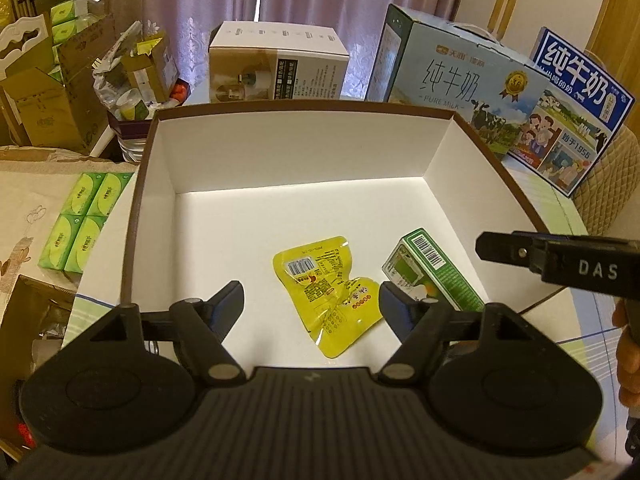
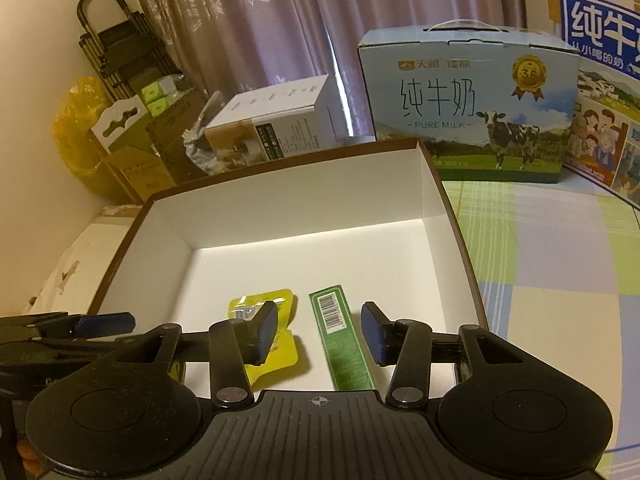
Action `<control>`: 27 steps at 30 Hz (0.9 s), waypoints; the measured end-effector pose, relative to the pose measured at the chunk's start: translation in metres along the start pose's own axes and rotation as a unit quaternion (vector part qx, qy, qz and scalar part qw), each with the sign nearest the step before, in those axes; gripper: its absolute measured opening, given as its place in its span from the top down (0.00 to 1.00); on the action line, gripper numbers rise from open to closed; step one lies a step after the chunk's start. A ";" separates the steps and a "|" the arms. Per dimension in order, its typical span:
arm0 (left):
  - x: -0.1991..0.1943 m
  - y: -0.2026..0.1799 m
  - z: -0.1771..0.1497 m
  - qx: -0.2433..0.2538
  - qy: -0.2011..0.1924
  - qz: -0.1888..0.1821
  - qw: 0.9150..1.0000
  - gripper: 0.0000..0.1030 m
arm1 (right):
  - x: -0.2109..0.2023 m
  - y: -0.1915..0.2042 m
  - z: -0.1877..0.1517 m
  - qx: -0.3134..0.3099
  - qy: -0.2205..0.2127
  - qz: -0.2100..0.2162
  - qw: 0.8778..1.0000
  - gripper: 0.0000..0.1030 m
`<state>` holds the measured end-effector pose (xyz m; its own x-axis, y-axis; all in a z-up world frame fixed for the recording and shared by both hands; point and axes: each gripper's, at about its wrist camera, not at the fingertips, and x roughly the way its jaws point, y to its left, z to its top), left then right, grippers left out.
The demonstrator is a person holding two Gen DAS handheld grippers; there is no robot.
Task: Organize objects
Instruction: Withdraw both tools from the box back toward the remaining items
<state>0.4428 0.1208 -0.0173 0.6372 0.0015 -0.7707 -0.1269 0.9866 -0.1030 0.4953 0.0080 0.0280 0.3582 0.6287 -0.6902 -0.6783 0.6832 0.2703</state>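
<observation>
An open box [image 1: 304, 148] with brown rim and white inside holds a crumpled yellow snack packet [image 1: 328, 292] and a small green carton [image 1: 436, 268] lying flat. My left gripper [image 1: 311, 306] is open above the packet, empty. My right gripper [image 2: 319, 332] is open above the green carton [image 2: 340, 336], empty, with the yellow packet [image 2: 276, 344] partly behind its left finger. The right gripper's finger [image 1: 560, 264] shows at the right in the left wrist view. The box also shows in the right wrist view [image 2: 304, 208].
Two milk cases [image 1: 456, 84] [image 1: 576, 108] and a white carton [image 1: 276, 64] stand behind the box. Green tissue packs [image 1: 80, 224] lie left of it. Cardboard boxes [image 1: 48, 100] are stacked far left. A checked tablecloth [image 2: 552, 264] lies to the right.
</observation>
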 end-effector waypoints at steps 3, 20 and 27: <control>-0.009 0.000 -0.001 -0.001 -0.006 0.000 1.000 0.30 | -0.013 0.001 -0.005 0.002 -0.008 0.003 1.000 0.58; -0.075 0.004 -0.031 -0.002 -0.037 -0.007 0.999 0.24 | -0.086 0.004 -0.043 0.020 -0.046 0.011 0.999 0.48; -0.093 0.003 -0.052 -0.002 -0.033 -0.012 0.999 0.24 | -0.105 0.004 -0.061 0.024 -0.044 0.008 0.999 0.42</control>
<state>0.3439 0.1150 0.0215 0.6882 -0.0114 -0.7254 -0.1145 0.9856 -0.1242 0.4158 -0.0776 0.0610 0.4049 0.6682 -0.6242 -0.6532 0.6891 0.3139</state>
